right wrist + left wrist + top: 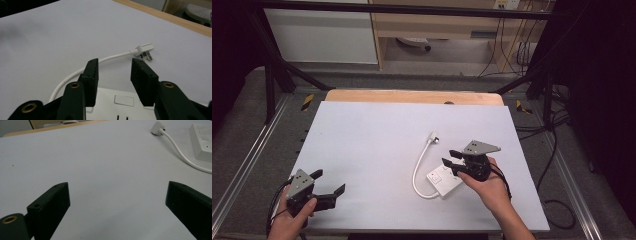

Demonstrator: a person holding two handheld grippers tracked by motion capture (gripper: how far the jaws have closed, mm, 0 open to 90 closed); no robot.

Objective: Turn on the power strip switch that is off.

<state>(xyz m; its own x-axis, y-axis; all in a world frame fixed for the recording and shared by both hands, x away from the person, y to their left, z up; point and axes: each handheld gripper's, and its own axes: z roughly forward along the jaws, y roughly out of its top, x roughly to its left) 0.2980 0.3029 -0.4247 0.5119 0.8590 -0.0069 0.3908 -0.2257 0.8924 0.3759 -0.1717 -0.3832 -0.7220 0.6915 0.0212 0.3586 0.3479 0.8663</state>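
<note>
A white socket block (pixel 443 180) lies on the white table (pixel 362 140) right of centre; its short white cable (pixel 416 172) loops away to a white plug (pixel 433 137). My right gripper (pixel 448 156) hovers over the block's far end, jaws part way apart with nothing pressed between them. In the right gripper view the block (pixel 123 100) lies under the jaws and the plug (pixel 145 48) lies just beyond them. My left gripper (pixel 331 181) rests at the near left corner, open and empty; in its own view the jaws stand wide over bare table, with the plug (pixel 157 127) and block (pixel 203 142) far off.
A wooden strip (pixel 412 96) runs along the table's far edge. Black frame bars, floor cables (pixel 557 150) and shelving stand around the table. Metal rails run along the floor on both sides.
</note>
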